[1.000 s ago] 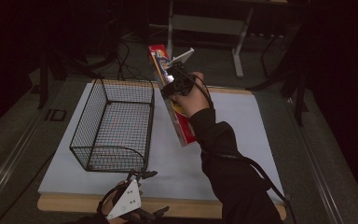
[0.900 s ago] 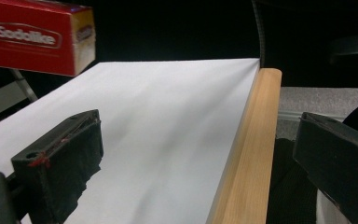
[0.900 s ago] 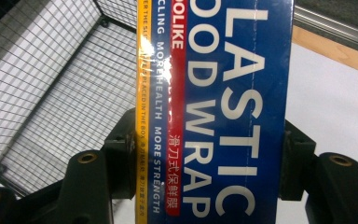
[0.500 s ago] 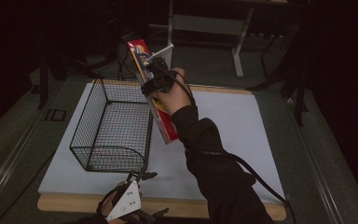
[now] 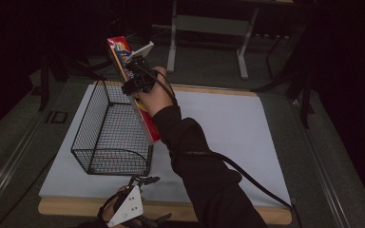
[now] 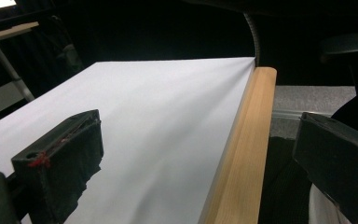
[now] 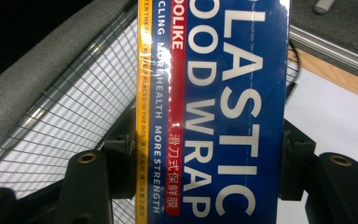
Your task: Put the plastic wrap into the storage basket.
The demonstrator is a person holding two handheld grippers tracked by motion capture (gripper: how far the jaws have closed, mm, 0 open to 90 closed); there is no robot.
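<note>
right gripper (image 5: 135, 80) clamped across the long blue-and-red plastic wrap box (image 5: 140, 111), held tilted above the black wire basket (image 5: 111, 130), likely lining up a drop-in. left gripper (image 5: 140, 183) idle at the near table edge (image 6: 242, 149), jaws wide apart, holding nothing.

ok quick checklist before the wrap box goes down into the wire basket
1. Grip: right gripper jaws clamp both sides of the plastic wrap box: ok.
2. Box over basket: lower end hangs at the wire basket right wall, not inside: not ok.
3. Basket interior free: ok.
4. Basket fully on the white mat: ok.
5. Left gripper open, at the table's near edge, away from the basket: ok.
6. Box tilt fits the opening: cannot tell.
</note>
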